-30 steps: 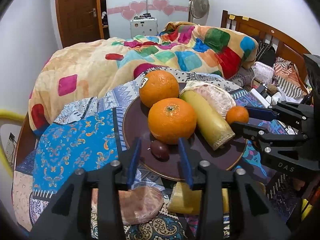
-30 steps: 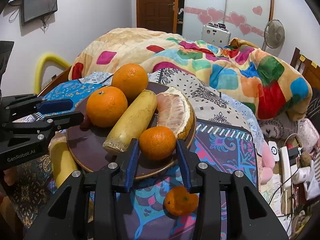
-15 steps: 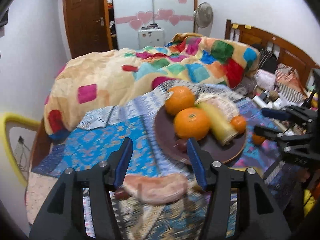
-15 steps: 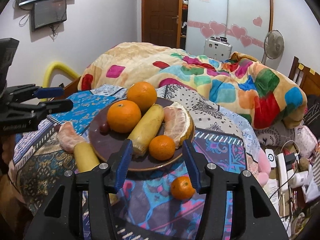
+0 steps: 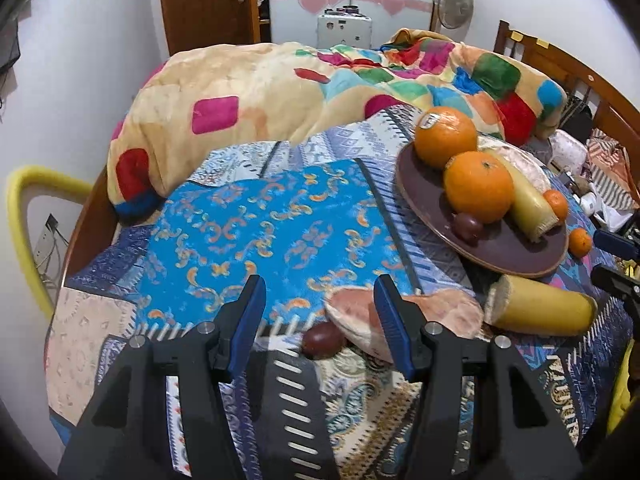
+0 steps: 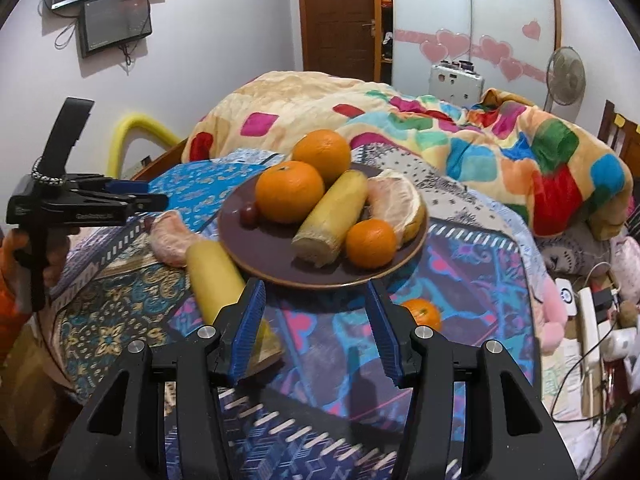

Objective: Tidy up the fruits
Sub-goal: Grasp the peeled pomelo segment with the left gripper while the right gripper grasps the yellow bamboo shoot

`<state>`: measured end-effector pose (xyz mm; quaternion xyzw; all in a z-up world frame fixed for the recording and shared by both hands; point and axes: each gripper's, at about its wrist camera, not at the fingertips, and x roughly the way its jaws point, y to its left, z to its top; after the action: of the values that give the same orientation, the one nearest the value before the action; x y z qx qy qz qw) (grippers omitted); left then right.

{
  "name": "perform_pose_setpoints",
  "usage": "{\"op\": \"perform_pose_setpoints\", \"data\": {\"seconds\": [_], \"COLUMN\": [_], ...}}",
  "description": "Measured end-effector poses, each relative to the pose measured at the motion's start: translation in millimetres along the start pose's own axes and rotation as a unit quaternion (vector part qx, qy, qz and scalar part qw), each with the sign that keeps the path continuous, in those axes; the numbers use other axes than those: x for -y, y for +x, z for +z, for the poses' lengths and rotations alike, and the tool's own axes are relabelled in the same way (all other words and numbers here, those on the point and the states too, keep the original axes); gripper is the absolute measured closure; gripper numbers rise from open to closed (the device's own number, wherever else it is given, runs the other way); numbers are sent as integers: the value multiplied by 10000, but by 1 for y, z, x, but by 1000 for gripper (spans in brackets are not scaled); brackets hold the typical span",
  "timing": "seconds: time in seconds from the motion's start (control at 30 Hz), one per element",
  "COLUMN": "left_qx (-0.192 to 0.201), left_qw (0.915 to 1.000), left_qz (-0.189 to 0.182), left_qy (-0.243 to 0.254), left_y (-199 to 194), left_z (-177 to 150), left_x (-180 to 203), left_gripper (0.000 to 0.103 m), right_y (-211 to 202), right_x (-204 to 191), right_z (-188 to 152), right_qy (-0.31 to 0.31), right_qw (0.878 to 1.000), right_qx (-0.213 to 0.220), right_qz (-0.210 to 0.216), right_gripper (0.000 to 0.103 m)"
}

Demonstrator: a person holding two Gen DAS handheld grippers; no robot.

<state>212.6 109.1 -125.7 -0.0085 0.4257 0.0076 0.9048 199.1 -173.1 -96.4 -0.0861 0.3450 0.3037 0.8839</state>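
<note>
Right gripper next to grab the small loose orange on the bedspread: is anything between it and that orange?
Nothing visible does. The small orange lies alone on the bedspread, just outside and behind the fingertip on the picture's right of the open right gripper. The plate sits farther on, beyond it.

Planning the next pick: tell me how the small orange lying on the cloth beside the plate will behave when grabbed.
The small orange looks round, so a nudge may roll it. It rests on soft patterned cloth, which probably damps rolling. Its peel looks firm enough for a gentle squeeze.
</note>
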Motion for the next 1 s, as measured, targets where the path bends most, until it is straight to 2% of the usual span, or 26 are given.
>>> {"op": "perform_pose_setpoints", "data": {"seconds": [0.23,0.53,0.63,0.83,1.0], "left_qx": [83,-53,-50,-137,65], "left_qw": [9991,9982,9980,9989,9986], "left_qz": [-281,-486,-532,-334,237], "left_qy": [292,356,337,296,463], "left_y": [-13,-12,-14,-5,1], "left_z": [-10,-18,-17,-11,-2], "left_x": [30,43,44,57,73], "left_gripper": [45,44,44,43,38], "right_y": [2,27,29,16,1], "right_x": [-15,-29,-31,-29,-19], "right_z": [-9,-13,-16,-26,-38], "right_qy": [-60,-263,-363,-422,-254], "right_qw": [9997,9974,9970,9975,9987], "right_qx": [-84,-414,-462,-398,-338], "right_qz": [239,533,507,413,294], "right_gripper": [53,53,53,55,55]}}
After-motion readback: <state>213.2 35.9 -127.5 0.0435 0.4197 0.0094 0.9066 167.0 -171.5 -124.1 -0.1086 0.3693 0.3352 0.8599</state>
